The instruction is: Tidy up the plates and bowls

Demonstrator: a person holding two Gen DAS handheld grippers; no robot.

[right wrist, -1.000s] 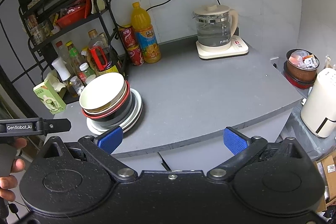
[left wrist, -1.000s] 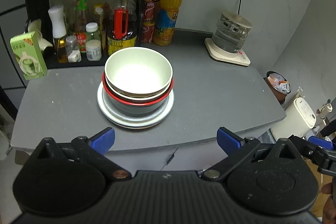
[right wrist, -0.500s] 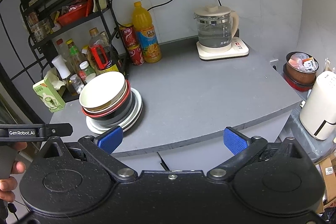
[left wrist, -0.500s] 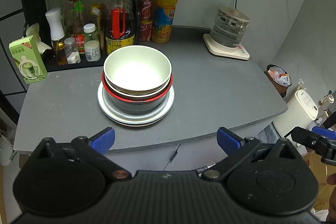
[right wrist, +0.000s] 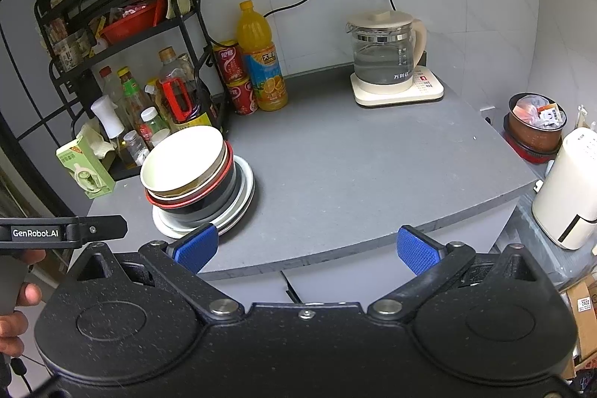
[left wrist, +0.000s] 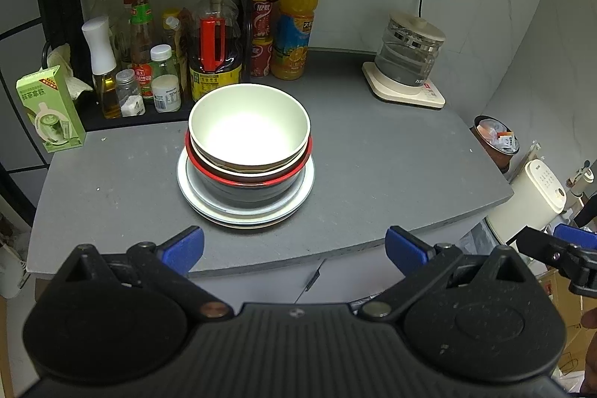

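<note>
The left claw (left wrist: 294,250) gapes wide, holding nothing, off the counter's (left wrist: 391,181) front edge; the right claw (right wrist: 306,248) is likewise spread and empty. Just beyond the front edge, toward the left end, sit the stacked plates (left wrist: 244,215), carrying a black bowl with a red rim (left wrist: 246,187) and a cream bowl (left wrist: 249,129) nested on top (others between). A kettle (right wrist: 386,53) stands at the back right corner.
</note>
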